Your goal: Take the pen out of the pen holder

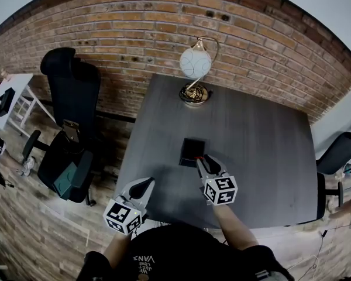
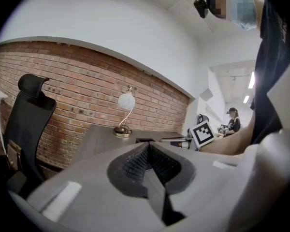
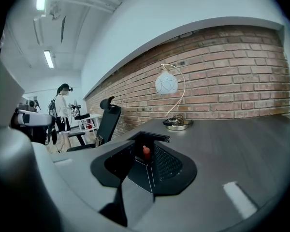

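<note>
Now you are holding the right gripper (image 1: 203, 160) at the near corner of the pen holder (image 1: 191, 151), and its fingers (image 3: 168, 164) are standing apart, gripping nothing yet. In the right gripper view the pen (image 3: 146, 152) is showing only its red top, which is poking up out of the holder just ahead of the fingers and in line with the gap between them. Whether the tips are already flanking it or stopping a little short, I cannot tell. The rest of the pen is hidden inside the holder, so its long axis is most likely running upright, across the line of the fingers. The left gripper (image 1: 147, 183) is hanging near the front edge of the desk (image 1: 263, 157), well behind and to the left of the right fingers, with its own fingers (image 2: 133, 163) closed together on nothing, so the right one is clearly the nearer. The move is probably calling for a small ease forward, a close on the red top, then a straight lift until the pen is clearing the rim. That rim is sitting close under the fingertips, so a low approach is risking a knock on the holder. Bare desk is lying to the right of and beyond the fingers, and the lamp (image 1: 194, 75) is standing well ahead.
</note>
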`<action>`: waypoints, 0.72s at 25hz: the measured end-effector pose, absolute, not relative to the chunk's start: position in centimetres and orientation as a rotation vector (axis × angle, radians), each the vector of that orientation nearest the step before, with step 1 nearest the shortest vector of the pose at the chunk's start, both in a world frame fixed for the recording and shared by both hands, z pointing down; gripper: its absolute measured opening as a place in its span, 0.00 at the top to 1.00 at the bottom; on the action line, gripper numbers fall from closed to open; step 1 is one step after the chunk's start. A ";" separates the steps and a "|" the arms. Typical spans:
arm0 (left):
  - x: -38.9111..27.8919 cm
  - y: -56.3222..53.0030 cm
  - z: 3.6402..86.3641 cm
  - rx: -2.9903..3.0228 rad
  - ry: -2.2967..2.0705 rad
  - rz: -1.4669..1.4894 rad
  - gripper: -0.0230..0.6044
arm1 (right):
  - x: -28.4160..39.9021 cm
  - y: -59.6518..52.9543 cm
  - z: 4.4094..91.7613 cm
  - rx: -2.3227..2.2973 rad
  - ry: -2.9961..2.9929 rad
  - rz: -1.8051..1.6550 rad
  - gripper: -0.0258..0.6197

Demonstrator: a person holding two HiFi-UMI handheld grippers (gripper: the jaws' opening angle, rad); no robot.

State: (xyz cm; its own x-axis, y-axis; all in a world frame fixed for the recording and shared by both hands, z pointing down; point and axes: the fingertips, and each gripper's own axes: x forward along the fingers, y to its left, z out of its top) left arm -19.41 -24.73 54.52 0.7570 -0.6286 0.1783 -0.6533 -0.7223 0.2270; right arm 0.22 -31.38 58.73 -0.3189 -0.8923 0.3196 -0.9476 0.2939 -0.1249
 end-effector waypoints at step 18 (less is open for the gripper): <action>-19.3 -24.4 55.0 2.655 -1.007 0.138 0.88 | 0.0 -32.4 59.6 1.667 -2.345 0.397 0.88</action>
State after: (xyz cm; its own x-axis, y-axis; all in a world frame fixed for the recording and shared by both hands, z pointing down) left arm -19.34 -24.43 54.97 0.7498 -0.6328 0.1932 -0.6615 -0.7102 0.2411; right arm -0.03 -32.36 59.60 -0.3223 -0.8816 0.3448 -0.9460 0.3136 -0.0825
